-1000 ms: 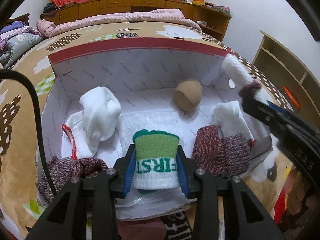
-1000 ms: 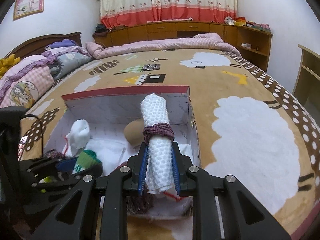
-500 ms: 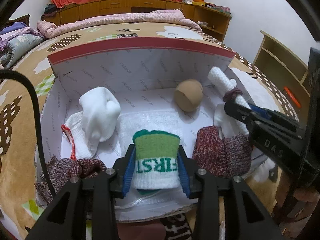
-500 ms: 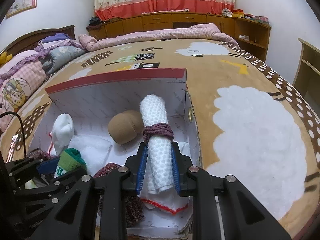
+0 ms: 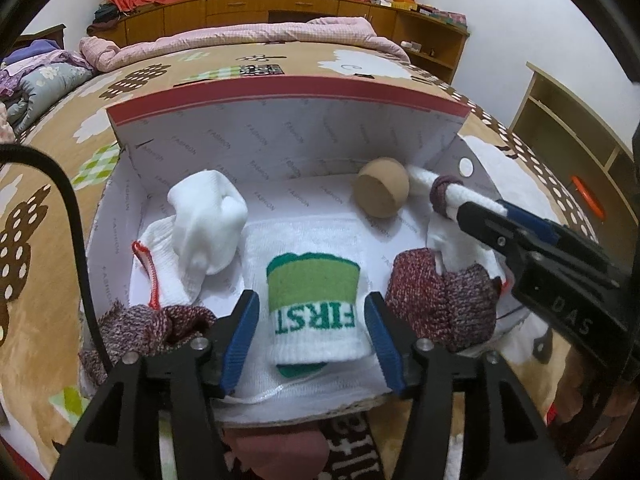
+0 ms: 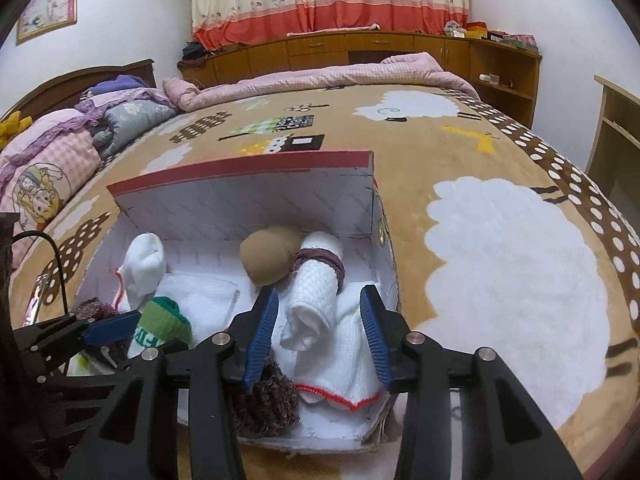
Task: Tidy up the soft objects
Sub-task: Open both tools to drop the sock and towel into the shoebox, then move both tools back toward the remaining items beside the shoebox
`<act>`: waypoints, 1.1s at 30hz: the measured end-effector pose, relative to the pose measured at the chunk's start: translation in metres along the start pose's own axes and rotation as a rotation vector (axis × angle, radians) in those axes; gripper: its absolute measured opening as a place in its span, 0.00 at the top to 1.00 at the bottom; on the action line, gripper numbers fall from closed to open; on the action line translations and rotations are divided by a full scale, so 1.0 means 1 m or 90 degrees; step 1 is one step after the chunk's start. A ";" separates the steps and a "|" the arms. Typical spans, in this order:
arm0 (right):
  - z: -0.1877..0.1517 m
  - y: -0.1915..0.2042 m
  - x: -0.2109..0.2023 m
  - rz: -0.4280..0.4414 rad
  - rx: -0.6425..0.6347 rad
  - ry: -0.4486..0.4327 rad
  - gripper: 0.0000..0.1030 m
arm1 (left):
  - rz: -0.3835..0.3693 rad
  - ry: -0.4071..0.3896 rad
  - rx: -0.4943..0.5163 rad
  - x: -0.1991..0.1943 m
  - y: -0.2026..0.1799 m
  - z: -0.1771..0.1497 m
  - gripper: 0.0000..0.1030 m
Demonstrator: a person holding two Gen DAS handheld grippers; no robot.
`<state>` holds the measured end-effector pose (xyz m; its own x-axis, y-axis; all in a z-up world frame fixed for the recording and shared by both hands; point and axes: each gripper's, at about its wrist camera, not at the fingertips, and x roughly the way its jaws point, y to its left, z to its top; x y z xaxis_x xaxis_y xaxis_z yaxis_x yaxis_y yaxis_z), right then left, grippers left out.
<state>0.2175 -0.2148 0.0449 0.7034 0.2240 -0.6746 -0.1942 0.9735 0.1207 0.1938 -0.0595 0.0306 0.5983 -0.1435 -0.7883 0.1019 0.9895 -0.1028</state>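
I'm at the release step – both loads are down inside the white-lined cardboard box with the red rim (image 5: 288,92), my landmark. At the box's near edge my left gripper (image 5: 312,330) has its jaws opening; the rolled green-and-white sock lettered FIRST (image 5: 314,308) stands between them on the folded white cloth, pads clear of it. Toward the box's right wall my right gripper (image 6: 318,334) is opening too, and the white waffle-knit roll tied with a maroon band (image 6: 316,284) lies between the spread jaws, resting on a white red-edged cloth, its far end touching the tan ball-shaped bundle (image 6: 272,256) near the back wall. Next I'd finish opening, then lift both grippers straight out without snagging – soft rolls tip easily
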 end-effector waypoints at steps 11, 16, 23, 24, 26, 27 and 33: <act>-0.001 0.000 -0.029 0.010 0.018 -0.027 0.52 | -0.002 -0.013 0.004 -0.019 -0.001 -0.003 0.42; -0.005 0.001 -0.044 0.016 0.021 -0.035 0.50 | 0.000 -0.018 0.005 -0.032 0.000 -0.008 0.42; -0.011 0.003 -0.060 0.018 0.022 -0.040 0.50 | 0.000 -0.020 0.001 -0.046 0.002 -0.015 0.42; -0.012 0.002 -0.062 0.017 0.025 -0.041 0.50 | 0.000 -0.021 0.000 -0.048 0.002 -0.016 0.42; -0.014 0.000 -0.066 0.018 0.034 -0.044 0.50 | -0.001 -0.023 0.002 -0.051 0.002 -0.019 0.42; -0.015 0.000 -0.068 0.021 0.037 -0.044 0.50 | 0.000 -0.023 0.003 -0.052 0.003 -0.020 0.42; -0.021 0.002 -0.079 0.025 0.035 -0.047 0.50 | 0.000 -0.028 -0.002 -0.063 0.004 -0.027 0.42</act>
<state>0.1470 -0.2314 0.0835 0.7452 0.2634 -0.6127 -0.1870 0.9644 0.1871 0.1352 -0.0456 0.0636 0.6332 -0.1444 -0.7604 0.1000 0.9895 -0.1046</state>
